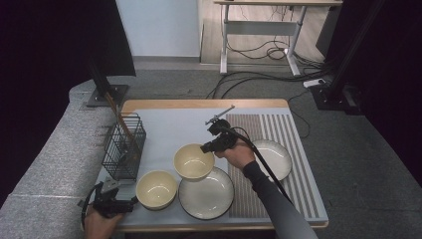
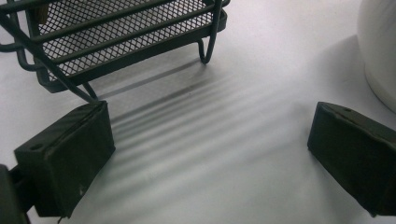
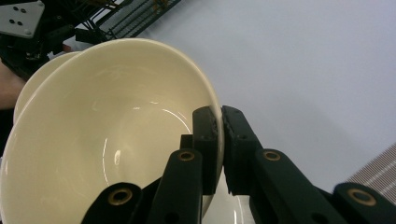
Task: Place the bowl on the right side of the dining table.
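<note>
Right claw (image 3: 219, 140): clamped on the rim of a cream bowl (image 3: 107, 140), one jaw inside the wall and one outside, the pads pressed tight on the thin edge. In the high view the right claw (image 1: 205, 148) meets the bowl (image 1: 193, 162) at its right-hand rim.

Held bowl: near the middle of the desk (image 1: 169, 124), overlapping the far left edge of a grey plate (image 1: 206, 194). Whether it is lifted free of the plate or resting on its edge, I cannot tell. In the right gripper view it sits tilted, its hollow facing the camera.

Second bowl (image 1: 156, 189): cream as well, upright on the desk, just beside the grey plate on its left and near the front edge.

Second plate (image 1: 273, 158): lies on the striped mat (image 1: 293, 144) at the right part of the desk, behind the person's right hand (image 1: 240, 154).

Left claw (image 2: 210, 154): jaws spread wide with nothing between them, only bare desk surface below. In the high view it sits at the front left corner of the desk (image 1: 133, 201), near the second bowl but apart from it.

Wire basket (image 1: 123, 147): dark mesh, standing at the left part of the desk, with wooden sticks (image 1: 118, 117) leaning out of it. In the left gripper view its base and feet (image 2: 130, 37) are just beyond the left jaw.
</note>
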A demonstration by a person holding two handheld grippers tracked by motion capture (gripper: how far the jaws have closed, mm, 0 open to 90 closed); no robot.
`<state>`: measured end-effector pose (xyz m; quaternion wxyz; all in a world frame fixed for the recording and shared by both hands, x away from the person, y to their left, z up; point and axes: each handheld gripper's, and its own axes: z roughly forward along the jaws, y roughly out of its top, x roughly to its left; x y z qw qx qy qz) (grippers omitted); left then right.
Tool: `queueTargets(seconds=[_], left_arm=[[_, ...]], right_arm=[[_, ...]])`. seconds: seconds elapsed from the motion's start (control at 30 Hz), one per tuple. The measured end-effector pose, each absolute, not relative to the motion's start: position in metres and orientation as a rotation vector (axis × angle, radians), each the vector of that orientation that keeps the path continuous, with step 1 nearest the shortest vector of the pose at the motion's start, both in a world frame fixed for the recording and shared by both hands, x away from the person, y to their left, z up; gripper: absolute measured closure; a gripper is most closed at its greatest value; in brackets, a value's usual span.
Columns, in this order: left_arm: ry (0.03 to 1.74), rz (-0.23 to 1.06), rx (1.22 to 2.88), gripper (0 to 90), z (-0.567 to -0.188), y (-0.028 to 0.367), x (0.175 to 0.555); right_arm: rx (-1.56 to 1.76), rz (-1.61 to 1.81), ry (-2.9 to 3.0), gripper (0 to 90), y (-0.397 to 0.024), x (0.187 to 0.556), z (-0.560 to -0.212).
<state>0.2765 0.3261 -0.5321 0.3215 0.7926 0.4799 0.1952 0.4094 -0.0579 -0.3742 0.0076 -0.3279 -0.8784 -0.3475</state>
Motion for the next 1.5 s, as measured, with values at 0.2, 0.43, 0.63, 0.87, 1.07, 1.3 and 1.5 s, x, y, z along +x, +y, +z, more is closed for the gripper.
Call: queueTargets(seconds=[0.2,0.43,0.63,0.87,1.07,1.3,1.5], left_arm=[[1.261,0.512,2.082,0.2,-0.532,0.326,0.277],[1.262,0.512,2.078,0.2,-0.532,0.326,0.277],[1.261,0.513,2.081,0.2,-0.532,0.326,0.277],[1.262,0.51,2.078,0.3,-0.532,0.326,0.277],[1.262,0.51,2.078,0.3,-0.532,0.326,0.277],[1.263,0.509,2.077,0.4,-0.532,0.326,0.277],[1.263,0.509,2.077,0.5,-0.532,0.327,0.277]], right_arm=[[-1.08,-1.094,-2.74,85.4,-0.079,0.412,-0.374],[-1.159,-1.099,-2.726,85.4,-0.107,0.415,-0.375],[-1.241,-1.109,-2.712,85.5,-0.135,0.419,-0.377],[-1.345,-1.127,-2.682,85.5,-0.17,0.421,-0.38],[-1.45,-1.127,-2.647,85.5,-0.203,0.421,-0.384],[-1.545,-1.107,-2.636,85.6,-0.229,0.421,-0.387],[-1.6,-1.096,-2.62,85.6,-0.247,0.422,-0.392]])
